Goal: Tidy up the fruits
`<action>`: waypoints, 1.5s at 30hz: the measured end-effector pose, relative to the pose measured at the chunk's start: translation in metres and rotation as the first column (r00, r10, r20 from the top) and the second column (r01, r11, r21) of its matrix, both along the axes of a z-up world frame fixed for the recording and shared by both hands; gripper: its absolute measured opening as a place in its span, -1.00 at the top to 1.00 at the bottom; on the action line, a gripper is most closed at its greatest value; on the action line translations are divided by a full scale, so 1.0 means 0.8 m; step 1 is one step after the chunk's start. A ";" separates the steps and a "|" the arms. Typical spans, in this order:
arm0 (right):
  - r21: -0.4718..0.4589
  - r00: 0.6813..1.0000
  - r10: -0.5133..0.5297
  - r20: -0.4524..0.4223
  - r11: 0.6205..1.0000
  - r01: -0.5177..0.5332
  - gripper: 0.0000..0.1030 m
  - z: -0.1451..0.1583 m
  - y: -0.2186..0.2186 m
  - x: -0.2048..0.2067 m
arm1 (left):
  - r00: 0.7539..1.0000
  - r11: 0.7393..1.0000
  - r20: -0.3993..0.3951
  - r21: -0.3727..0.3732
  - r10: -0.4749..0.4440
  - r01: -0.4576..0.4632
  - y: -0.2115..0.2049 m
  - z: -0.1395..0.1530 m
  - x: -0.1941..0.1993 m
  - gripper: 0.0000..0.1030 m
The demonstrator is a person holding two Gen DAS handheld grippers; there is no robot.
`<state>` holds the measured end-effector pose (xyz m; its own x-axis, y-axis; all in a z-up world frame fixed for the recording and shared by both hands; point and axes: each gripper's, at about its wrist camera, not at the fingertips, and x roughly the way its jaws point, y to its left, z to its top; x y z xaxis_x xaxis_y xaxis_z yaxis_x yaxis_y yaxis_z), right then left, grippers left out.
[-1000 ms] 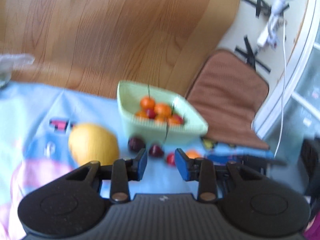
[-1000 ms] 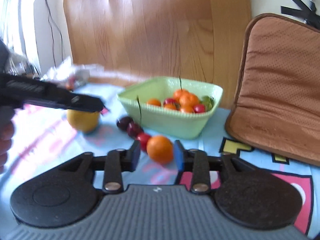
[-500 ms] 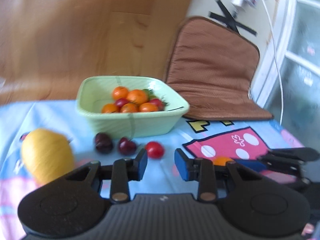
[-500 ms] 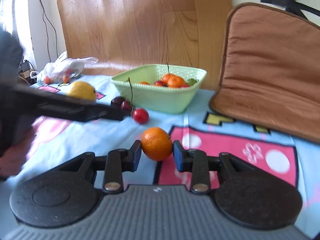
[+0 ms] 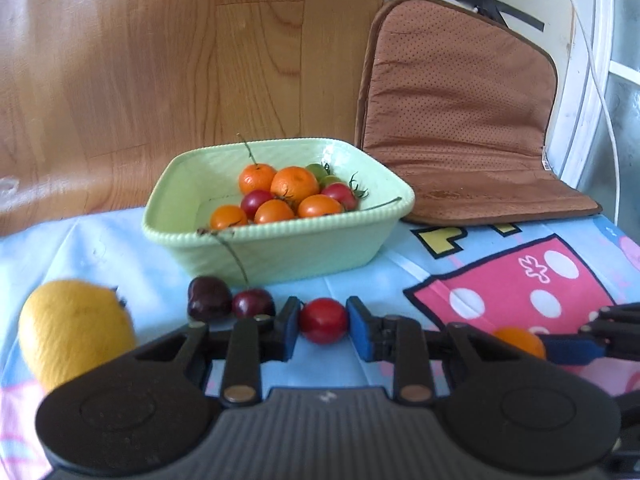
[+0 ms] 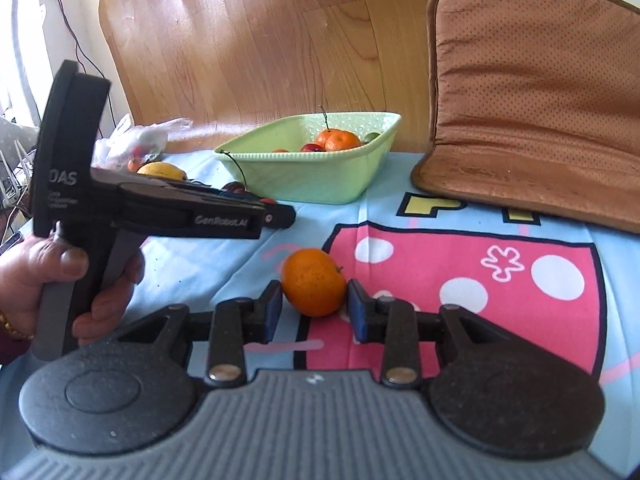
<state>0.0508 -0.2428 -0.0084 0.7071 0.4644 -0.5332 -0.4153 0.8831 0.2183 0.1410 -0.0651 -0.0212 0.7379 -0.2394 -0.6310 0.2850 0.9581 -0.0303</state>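
Note:
A pale green bowl (image 5: 276,248) holds several small oranges and red tomatoes; it also shows in the right wrist view (image 6: 320,176). My left gripper (image 5: 323,322) is open with a red cherry tomato (image 5: 323,320) between its fingers on the cloth. Two dark cherries (image 5: 230,300) and a yellow lemon (image 5: 74,338) lie to its left. My right gripper (image 6: 314,306) is open around a small orange (image 6: 313,282) that rests on the cloth; that orange also shows in the left wrist view (image 5: 520,340).
A brown seat cushion (image 5: 460,120) leans against the wall at the back right. A wooden panel (image 5: 160,60) stands behind the bowl. A plastic bag (image 6: 132,140) with small fruit lies at the far left. The cartoon tablecloth (image 6: 480,260) covers the table.
My left gripper has moved forward so the red tomato now sits between its fingers. My right gripper has opened a little wider around the orange, which sits on the cloth.

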 end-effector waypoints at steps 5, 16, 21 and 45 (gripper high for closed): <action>-0.029 1.000 0.029 0.003 0.999 -0.029 0.28 0.005 0.013 -0.016 | 0.999 0.998 -0.019 -0.038 0.048 -0.048 0.021 0.005 -0.044 0.50; -0.054 0.999 0.028 0.031 0.998 -0.026 0.28 0.010 0.067 -0.101 | 0.990 0.990 0.007 -0.032 0.138 -0.138 0.074 0.008 -0.140 0.48; -0.076 0.998 -0.034 0.056 0.996 0.039 0.25 0.005 0.080 -0.104 | 0.988 0.988 0.035 -0.025 0.150 -0.149 0.081 0.007 -0.156 0.47; -0.150 0.986 -0.138 0.093 0.977 0.151 0.29 0.006 0.099 -0.106 | 0.986 0.986 0.039 -0.058 0.159 -0.157 0.085 0.005 -0.160 0.36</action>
